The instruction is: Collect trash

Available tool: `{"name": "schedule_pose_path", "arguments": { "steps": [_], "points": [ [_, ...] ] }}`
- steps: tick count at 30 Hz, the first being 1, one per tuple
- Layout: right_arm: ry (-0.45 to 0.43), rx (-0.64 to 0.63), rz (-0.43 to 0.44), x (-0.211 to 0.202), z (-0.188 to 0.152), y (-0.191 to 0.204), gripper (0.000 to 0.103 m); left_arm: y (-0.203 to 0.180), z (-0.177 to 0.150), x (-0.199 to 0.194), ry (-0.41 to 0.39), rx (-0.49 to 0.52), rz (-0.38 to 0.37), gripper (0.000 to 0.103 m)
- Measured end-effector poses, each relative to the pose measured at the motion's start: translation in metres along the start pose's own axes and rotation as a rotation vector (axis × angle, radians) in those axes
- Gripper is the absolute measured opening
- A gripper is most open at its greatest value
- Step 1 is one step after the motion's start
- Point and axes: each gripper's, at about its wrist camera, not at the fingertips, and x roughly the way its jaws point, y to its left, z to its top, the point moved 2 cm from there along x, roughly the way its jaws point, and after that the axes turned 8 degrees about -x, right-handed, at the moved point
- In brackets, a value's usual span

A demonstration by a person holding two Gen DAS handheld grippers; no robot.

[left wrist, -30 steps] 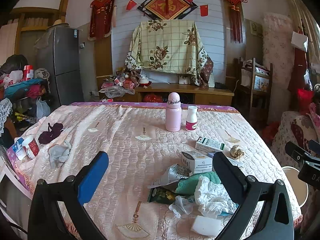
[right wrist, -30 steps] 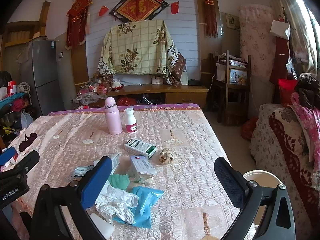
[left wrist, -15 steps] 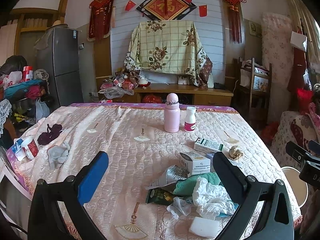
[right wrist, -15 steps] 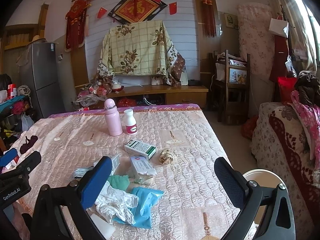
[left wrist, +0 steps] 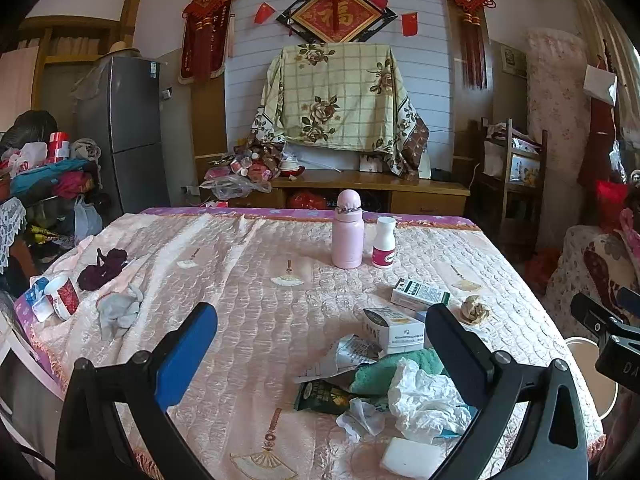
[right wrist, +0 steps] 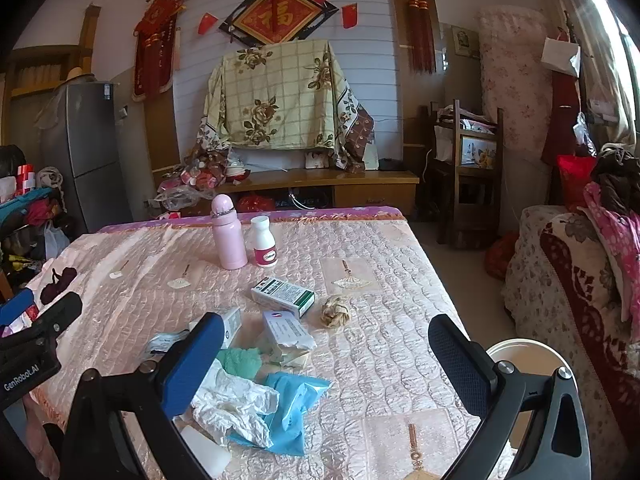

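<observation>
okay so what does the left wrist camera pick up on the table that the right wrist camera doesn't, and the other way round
Only the left wrist view shows the grey rag, the red cup and the dark snack wrapper. Only the right wrist view shows the blue plastic bag clearly, and most of the white bin beside the table. Both show the pink bottle, the white bottle, the green-and-white box, the crumpled white paper, and both grippers open, holding nothing.
</observation>
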Motion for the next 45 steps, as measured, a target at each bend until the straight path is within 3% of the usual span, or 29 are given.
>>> {"name": "schedule_pose_path", "arguments": {
  "steps": [45],
  "points": [
    [0.038,-0.025,0.006,0.011,-0.008,0.003,0.103,0.009,-0.007,0.015,0.018,-0.016,0.008,0.103]
  ]
}}
